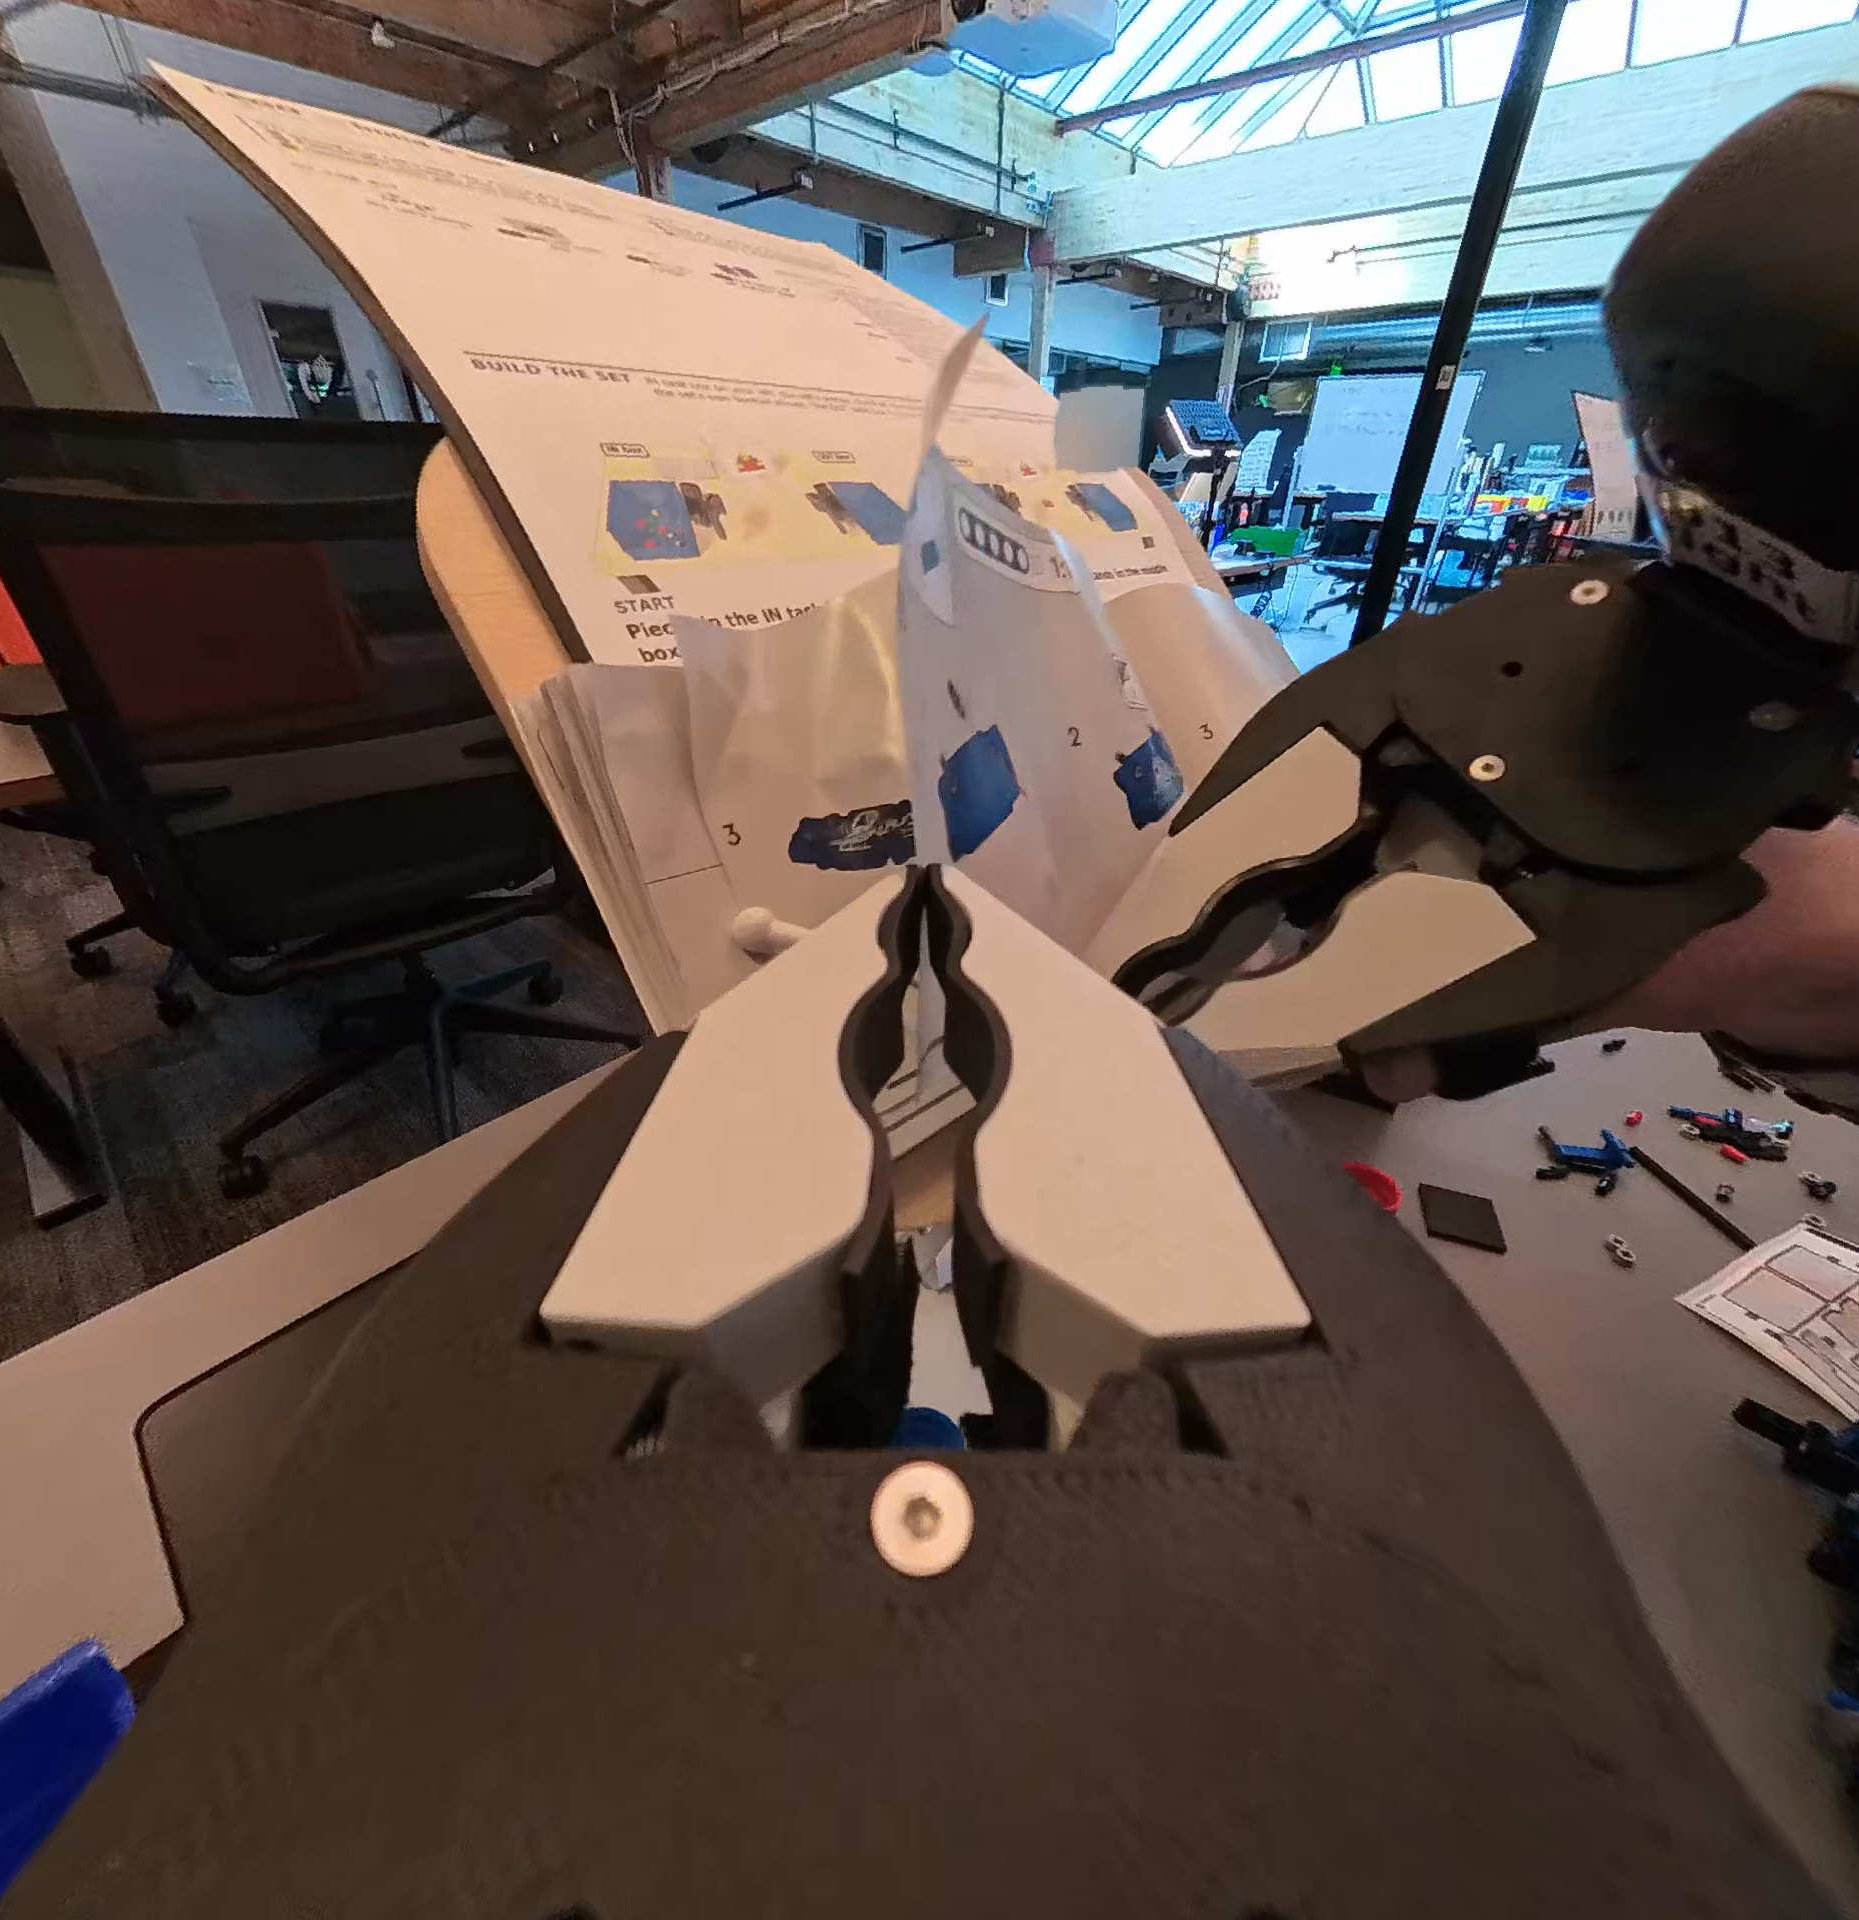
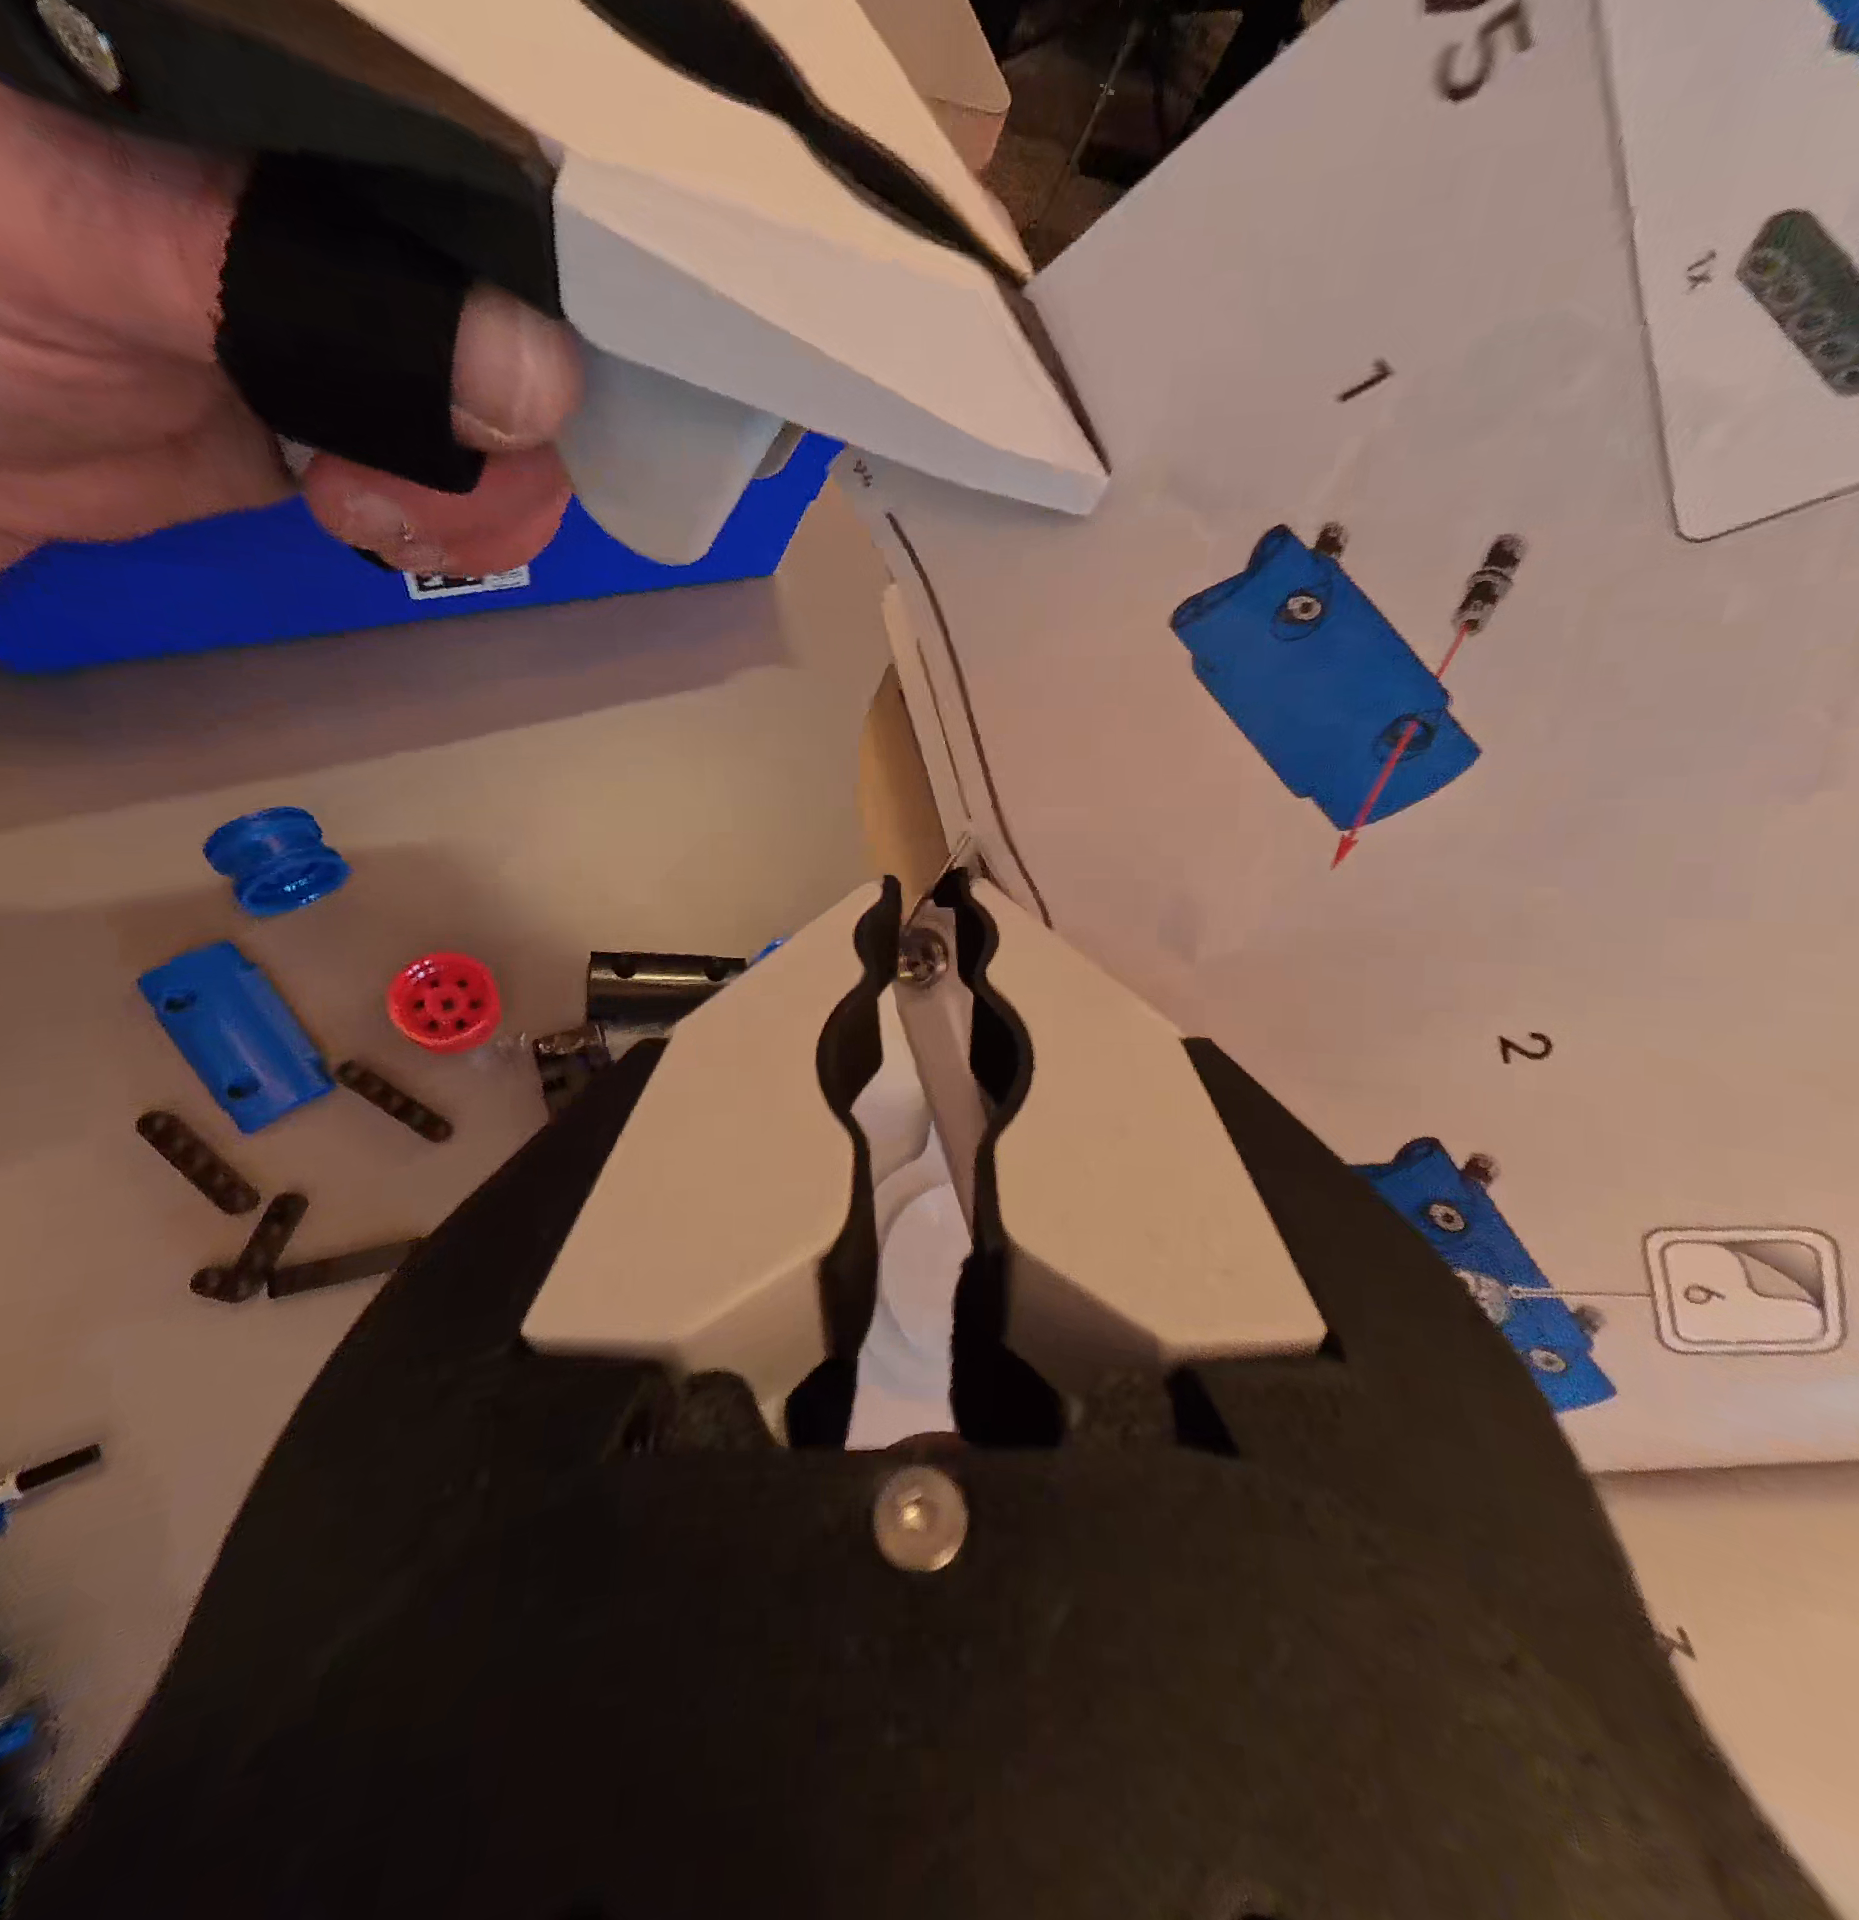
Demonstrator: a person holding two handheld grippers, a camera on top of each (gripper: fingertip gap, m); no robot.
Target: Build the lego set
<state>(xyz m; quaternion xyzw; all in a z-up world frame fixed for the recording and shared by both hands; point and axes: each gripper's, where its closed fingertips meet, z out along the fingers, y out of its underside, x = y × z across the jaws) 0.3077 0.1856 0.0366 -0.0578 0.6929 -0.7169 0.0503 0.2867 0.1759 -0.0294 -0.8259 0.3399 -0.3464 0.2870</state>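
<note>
An instruction booklet (image 1: 800, 748) stands open on a wooden book stand (image 1: 468, 561). My left gripper (image 1: 925, 883) is shut on the lower edge of one page (image 1: 966, 644) and holds it upright, edge-on, mid-turn. It shows in the right wrist view (image 2: 1029, 275), pinching that page (image 2: 1320, 416). My right gripper (image 2: 922, 888) is closed around the stand's white page-holder arm (image 2: 946, 1081) at the foot of the right-hand page. It also shows in the left wrist view (image 1: 1143, 977), held by a hand. Loose lego pieces (image 1: 1725, 1132) lie on the table.
A blue wheel hub (image 2: 272, 860), blue panel (image 2: 234, 1034), red wheel (image 2: 444, 1003) and black beams (image 2: 192, 1162) lie left of the stand, before a blue box (image 2: 281, 592). A sticker sheet (image 1: 1798, 1309) and black tile (image 1: 1462, 1216) lie right. An office chair (image 1: 281, 675) stands beyond the table edge. The left gripper is farther from the blue wheel hub (image 2: 272, 860), some 25 cm, than the right, some 20 cm.
</note>
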